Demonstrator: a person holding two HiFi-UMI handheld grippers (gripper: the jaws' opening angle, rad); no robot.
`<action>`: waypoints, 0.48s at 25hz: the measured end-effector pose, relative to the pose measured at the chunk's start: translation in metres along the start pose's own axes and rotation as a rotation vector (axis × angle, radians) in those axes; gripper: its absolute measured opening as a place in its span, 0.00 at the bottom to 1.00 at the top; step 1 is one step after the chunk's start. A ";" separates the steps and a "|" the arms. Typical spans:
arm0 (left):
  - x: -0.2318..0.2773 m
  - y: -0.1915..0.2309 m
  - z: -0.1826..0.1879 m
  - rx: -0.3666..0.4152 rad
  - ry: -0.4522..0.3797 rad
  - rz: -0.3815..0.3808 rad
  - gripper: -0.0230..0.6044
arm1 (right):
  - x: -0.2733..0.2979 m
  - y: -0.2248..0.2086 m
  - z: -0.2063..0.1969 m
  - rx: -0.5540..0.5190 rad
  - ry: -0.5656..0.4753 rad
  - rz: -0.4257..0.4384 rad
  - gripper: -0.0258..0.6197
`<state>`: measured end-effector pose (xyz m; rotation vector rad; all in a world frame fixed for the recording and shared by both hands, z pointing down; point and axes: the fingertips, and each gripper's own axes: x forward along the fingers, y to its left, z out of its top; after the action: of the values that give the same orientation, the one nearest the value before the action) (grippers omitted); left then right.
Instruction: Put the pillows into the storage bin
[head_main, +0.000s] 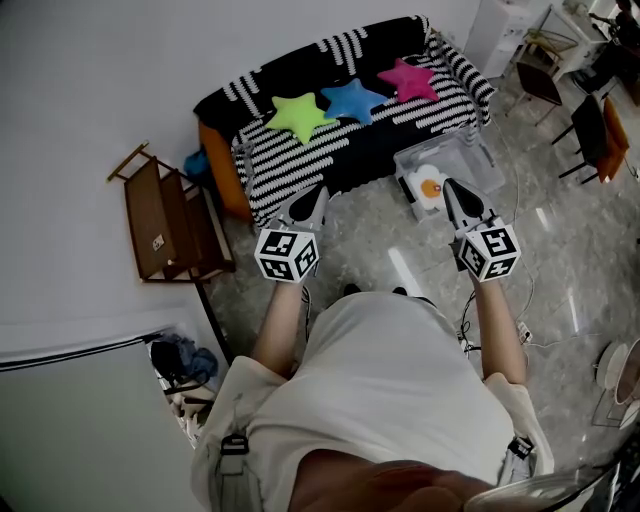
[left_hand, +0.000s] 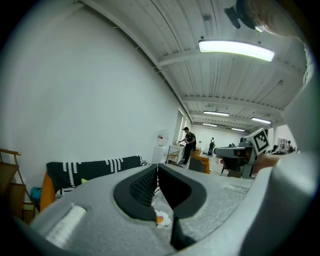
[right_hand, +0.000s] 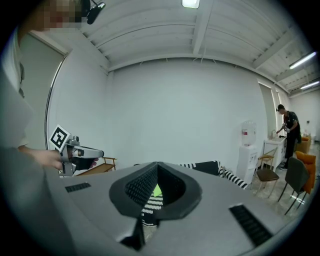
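Three star pillows lie on the black-and-white striped sofa: green, blue and pink. On the floor in front of the sofa's right end stands the clear storage bin, with a fried-egg pillow inside. My left gripper is held in the air before the sofa front, jaws shut and empty. Over the bin's near edge my right gripper hovers, also shut with nothing in it. A sliver of the green pillow shows below the right jaws.
A brown wooden rack stands left of the sofa, with an orange sofa side next to it. Chairs stand at the far right. A person stands by a water dispenser far back. A cable runs on the floor.
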<state>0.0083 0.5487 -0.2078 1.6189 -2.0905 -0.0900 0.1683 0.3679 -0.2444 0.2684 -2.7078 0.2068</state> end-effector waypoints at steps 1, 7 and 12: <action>-0.001 0.004 0.000 0.003 -0.003 0.002 0.07 | 0.003 0.003 0.000 0.000 0.001 -0.001 0.04; -0.001 0.014 -0.002 0.010 -0.007 -0.030 0.15 | 0.014 0.011 -0.005 0.009 0.018 -0.018 0.04; -0.003 0.028 -0.006 0.007 0.005 -0.064 0.24 | 0.026 0.021 -0.010 0.019 0.032 -0.041 0.04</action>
<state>-0.0136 0.5612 -0.1940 1.6886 -2.0381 -0.1003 0.1443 0.3862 -0.2265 0.3230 -2.6671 0.2226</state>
